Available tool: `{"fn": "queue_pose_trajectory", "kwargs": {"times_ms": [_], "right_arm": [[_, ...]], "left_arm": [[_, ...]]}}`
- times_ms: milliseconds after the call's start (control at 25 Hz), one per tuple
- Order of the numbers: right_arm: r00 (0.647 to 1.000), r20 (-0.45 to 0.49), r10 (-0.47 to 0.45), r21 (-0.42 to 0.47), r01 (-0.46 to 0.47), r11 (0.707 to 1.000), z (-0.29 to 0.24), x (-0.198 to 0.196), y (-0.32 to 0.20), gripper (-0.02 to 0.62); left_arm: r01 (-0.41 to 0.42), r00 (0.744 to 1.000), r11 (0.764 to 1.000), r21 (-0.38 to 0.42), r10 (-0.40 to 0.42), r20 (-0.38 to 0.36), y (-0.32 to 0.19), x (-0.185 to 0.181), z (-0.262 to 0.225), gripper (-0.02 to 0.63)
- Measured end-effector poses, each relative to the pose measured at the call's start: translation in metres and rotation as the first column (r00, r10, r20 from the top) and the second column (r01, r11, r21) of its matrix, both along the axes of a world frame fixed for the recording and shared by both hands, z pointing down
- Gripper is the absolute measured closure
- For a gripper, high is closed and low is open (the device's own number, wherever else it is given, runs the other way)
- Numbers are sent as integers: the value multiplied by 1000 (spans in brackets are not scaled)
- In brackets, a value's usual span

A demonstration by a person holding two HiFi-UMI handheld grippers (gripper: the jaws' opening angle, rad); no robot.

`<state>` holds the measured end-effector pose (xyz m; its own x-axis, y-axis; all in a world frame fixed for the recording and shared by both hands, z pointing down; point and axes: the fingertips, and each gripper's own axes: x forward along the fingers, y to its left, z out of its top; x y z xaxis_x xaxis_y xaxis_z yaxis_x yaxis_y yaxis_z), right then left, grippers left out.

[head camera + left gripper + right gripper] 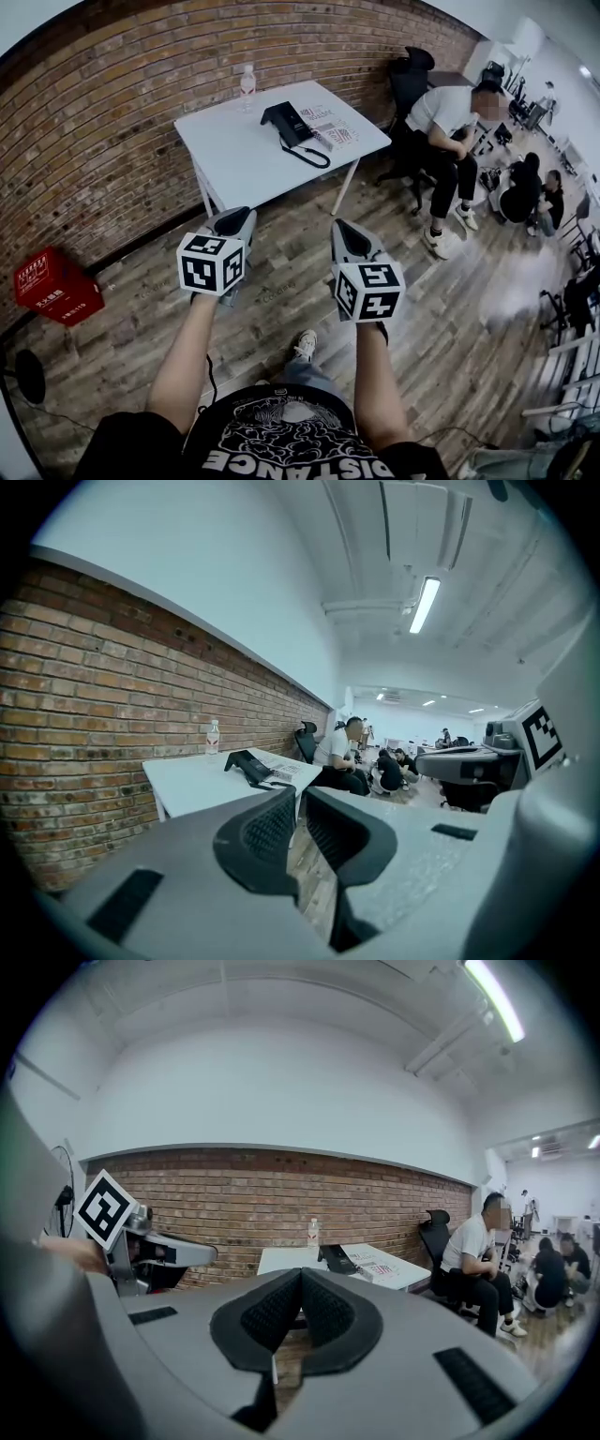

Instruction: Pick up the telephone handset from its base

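The black telephone (291,124), handset resting on its base, lies on the white table (234,155) by the brick wall, well ahead of both grippers. Its coiled cord loops toward the table's front edge. My left gripper (235,216) and right gripper (345,229) are held side by side over the wooden floor, pointing toward the table, both shut with nothing between the jaws. In the left gripper view the left gripper (300,797) is closed and the phone (248,765) is far off. The right gripper (300,1277) is likewise closed, with the phone (338,1259) small beyond it.
A water bottle (247,86) and printed papers (330,129) share the table. A red crate (54,285) sits on the floor at the left by the wall. A person (450,141) sits beside a black office chair (410,80) right of the table; others sit farther right.
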<state>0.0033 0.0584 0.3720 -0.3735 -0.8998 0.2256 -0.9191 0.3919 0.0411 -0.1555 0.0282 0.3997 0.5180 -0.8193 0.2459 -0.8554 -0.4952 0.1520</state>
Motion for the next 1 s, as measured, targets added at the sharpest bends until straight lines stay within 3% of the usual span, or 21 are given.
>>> {"fn": "queue_pose_trajectory", "kwargs": {"times_ms": [240,1000], "right_arm": [[1000,-3,-13,-8,13,1000,6,10,-45,595],[986,25,-162,-32,163,986,10,60,-233,595]], "left_arm": [[-27,1000,999,-23,27,4,-44,18,7,552],[53,998,995,-85,-54,-19,-214,83,18,465]]}}
